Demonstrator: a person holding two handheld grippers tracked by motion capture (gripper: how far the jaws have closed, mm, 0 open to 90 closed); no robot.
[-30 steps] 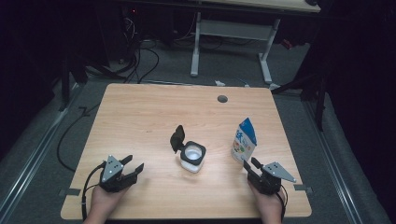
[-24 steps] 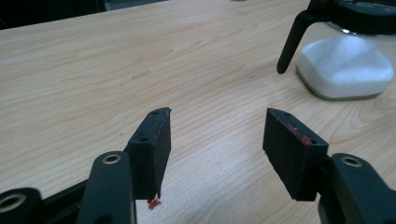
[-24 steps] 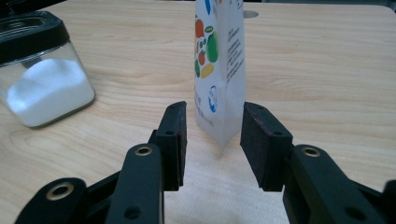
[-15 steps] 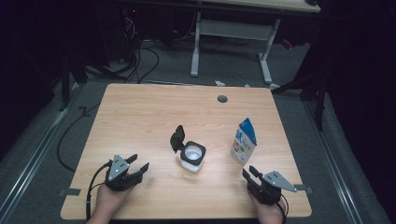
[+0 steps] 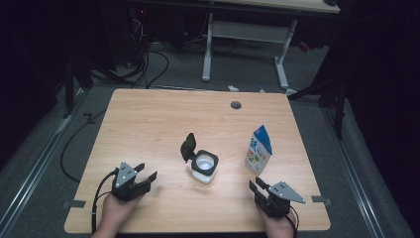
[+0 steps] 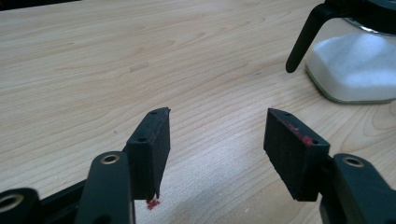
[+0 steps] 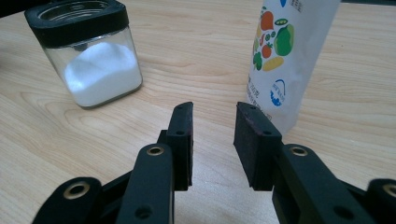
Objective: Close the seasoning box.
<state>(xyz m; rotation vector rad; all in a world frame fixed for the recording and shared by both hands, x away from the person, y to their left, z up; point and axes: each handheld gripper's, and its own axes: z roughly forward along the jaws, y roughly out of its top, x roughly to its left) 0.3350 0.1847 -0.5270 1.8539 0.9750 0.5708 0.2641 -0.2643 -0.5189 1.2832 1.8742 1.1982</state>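
Note:
A square glass jar (image 5: 204, 166) of white powder stands at mid-table, its black flip lid (image 5: 188, 147) swung up on the left. To its right stands a white and blue pouch (image 5: 258, 150) printed with vegetables. My left gripper (image 5: 146, 171) rests low near the front left, open and empty, pointing toward the jar (image 6: 359, 70); the same open jaws (image 6: 217, 121) frame bare wood. My right gripper (image 5: 256, 184) sits at the front right, short of the pouch (image 7: 289, 56). Its jaws (image 7: 215, 112) have just been closing and stand open, with nothing between them. The jar (image 7: 93, 60) lies to their left.
The wooden table (image 5: 163, 119) has a small round cable hole (image 5: 236, 105) near its far edge. Behind it on the dark floor are cables (image 5: 148, 64) and a white desk frame (image 5: 247, 34). Each gripper trails a black cable over the near edge.
My right gripper has drawn back from the pouch toward the near edge, and its jaws have narrowed. The left gripper has hardly shifted.

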